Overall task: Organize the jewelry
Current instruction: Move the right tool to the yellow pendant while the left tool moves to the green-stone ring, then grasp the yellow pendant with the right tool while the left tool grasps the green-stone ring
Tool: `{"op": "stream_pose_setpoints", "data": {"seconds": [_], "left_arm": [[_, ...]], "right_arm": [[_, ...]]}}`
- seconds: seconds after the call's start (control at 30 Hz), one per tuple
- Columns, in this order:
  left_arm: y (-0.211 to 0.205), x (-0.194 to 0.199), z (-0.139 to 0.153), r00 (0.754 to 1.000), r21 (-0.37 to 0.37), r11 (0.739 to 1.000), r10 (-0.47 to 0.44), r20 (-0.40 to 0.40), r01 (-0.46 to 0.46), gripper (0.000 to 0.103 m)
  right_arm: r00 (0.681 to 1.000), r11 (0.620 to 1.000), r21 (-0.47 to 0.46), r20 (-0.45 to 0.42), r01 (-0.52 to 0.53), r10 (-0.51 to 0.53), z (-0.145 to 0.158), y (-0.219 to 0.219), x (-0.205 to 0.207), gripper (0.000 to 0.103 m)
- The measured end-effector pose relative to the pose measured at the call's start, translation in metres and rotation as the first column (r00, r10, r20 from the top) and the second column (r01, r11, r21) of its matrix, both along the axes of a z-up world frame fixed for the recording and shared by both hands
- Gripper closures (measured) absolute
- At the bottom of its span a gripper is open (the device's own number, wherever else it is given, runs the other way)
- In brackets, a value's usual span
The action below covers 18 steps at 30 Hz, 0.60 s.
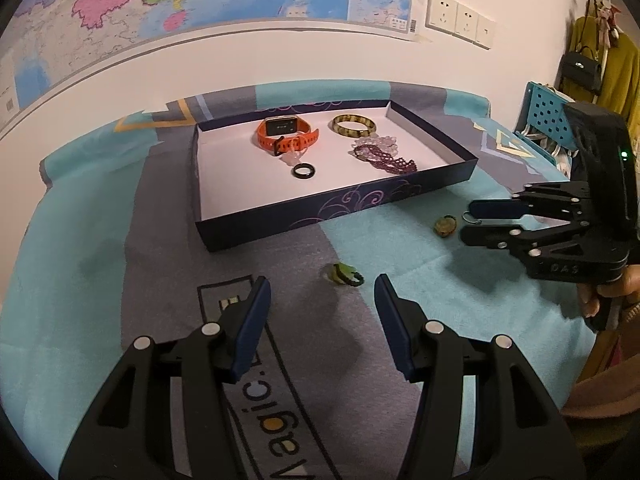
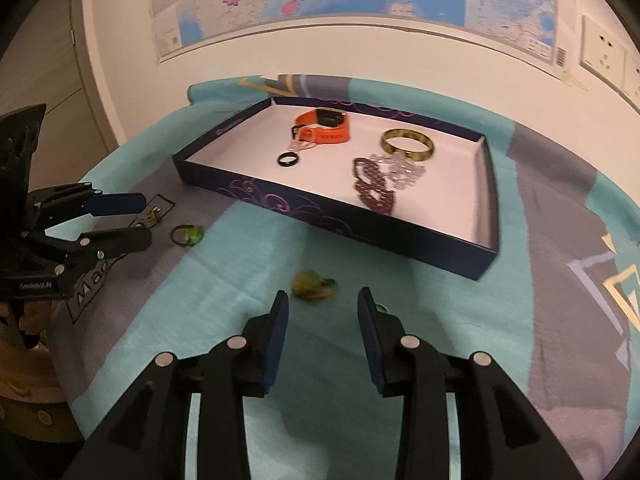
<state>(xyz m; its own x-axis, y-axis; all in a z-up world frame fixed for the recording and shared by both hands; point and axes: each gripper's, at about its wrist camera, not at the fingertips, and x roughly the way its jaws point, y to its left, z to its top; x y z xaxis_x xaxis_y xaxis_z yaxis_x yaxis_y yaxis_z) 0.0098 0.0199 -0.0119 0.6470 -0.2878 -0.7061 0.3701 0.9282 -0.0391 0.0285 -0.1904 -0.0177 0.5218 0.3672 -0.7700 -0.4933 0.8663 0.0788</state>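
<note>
Left tool (image 1: 322, 300): jaws stand about half open, nothing between the pads. It hangs above the surface (image 1: 100, 280), angled down, short of the tray (image 1: 340, 208). A green ring (image 1: 344, 274) lies on the cloth just ahead of its tips, between the tool and the tray's near wall, untouched.

Right tool (image 2: 322, 304): jaws stand partly open and hold nothing. A yellow-green pendant (image 2: 312, 286) lies on the cloth just ahead of the tips, between the tool and the tray's near wall (image 2: 360, 220), clear of both pads. In the left view this tool sits off the tray's right near corner, with a small metal loop (image 1: 472, 218) at its upper fingertip; whether it touches cannot be told.

Tray contents, all on the white floor: an orange watch (image 1: 286, 132) toward the far wall; a black ring (image 1: 305, 171) nearer than the watch, apart from it; a pale pink piece (image 1: 292, 156) between watch and black ring; a bangle (image 1: 354, 125) right of the watch; purple beads (image 1: 384, 156) nearer than the bangle, partly over a clear bead string (image 1: 380, 142).

A map (image 1: 200, 0) hangs on the wall behind the tray.
</note>
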Motion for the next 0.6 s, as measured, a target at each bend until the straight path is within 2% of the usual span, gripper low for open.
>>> {"op": "stream_pose_setpoints", "data": {"seconds": [0.3,0.47,0.6], "left_arm": [[-0.022,0.008,-0.002,0.998,0.011,0.998,-0.056,0.006,0.056,0.051],[-0.029,0.021,-0.012,0.997,0.009,0.998,-0.060,-0.049,0.060,0.057],[-0.031,0.025,-0.018,0.995,0.012,0.998,-0.058,-0.080,0.060,0.068]], "right_arm": [[1.000,1.000,0.000,-0.029,0.003,-0.003,-0.005,0.010,0.013,0.070],[0.999,1.000,-0.017,-0.034,-0.003,0.002,-0.008,0.015,0.015,0.070],[0.999,1.000,-0.017,-0.034,-0.006,0.005,-0.008,0.015,0.015,0.072]]}}
